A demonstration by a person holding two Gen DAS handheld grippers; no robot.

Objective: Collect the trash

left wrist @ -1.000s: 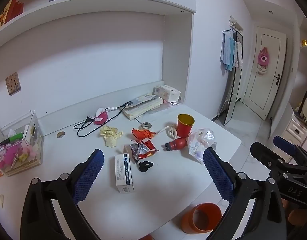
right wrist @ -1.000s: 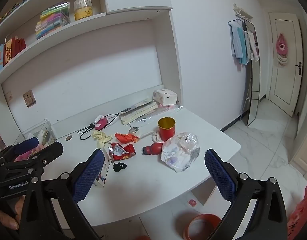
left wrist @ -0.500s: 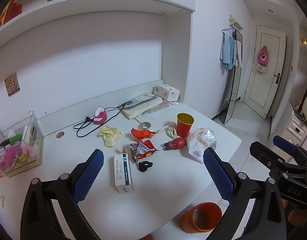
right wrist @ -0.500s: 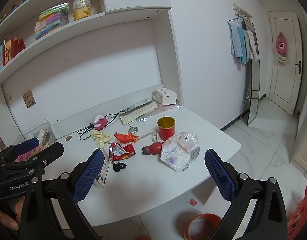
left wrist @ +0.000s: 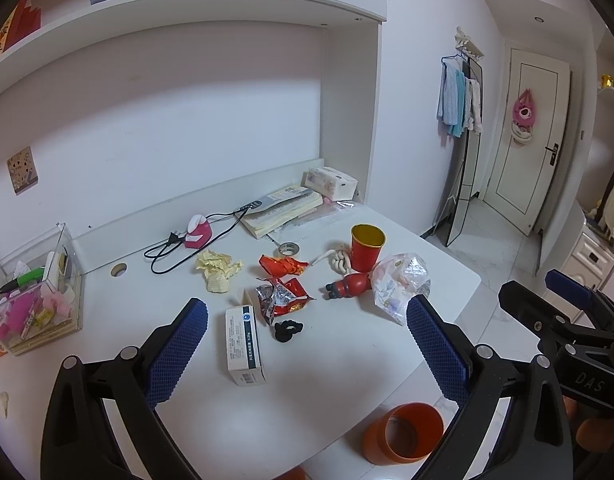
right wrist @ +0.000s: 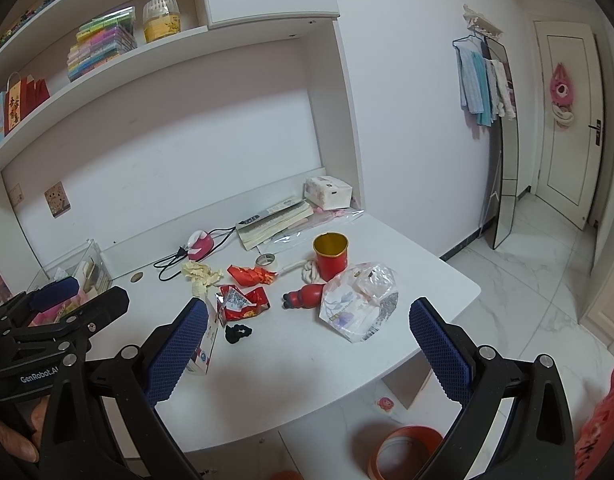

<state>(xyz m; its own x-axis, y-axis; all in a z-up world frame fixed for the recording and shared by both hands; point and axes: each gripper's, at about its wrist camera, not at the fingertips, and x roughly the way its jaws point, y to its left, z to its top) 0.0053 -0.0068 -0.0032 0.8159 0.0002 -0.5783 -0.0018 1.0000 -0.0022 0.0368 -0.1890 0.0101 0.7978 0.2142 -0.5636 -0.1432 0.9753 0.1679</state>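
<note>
Trash is scattered across the middle of the white desk (left wrist: 347, 364): a crumpled yellow paper (left wrist: 218, 269), a red wrapper (left wrist: 282, 265), a torn red-and-silver snack bag (left wrist: 282, 299) and a crinkled clear plastic bag (left wrist: 401, 286) at about three o'clock from the snack bag. A white medicine box (left wrist: 245, 345) lies flat at the snack bag's seven o'clock, with a black hair tie (left wrist: 287, 330) just beside it. A red cup (left wrist: 367, 247) stands upright at the plastic bag's eleven o'clock, and a red bottle (left wrist: 349, 286) lies on its side below it. An orange bin (left wrist: 403, 434) sits on the floor, apparently just past the desk's near edge. The left gripper (left wrist: 303, 354) and the right gripper (right wrist: 307, 354) hover above the desk, both spread wide and holding nothing.
</note>
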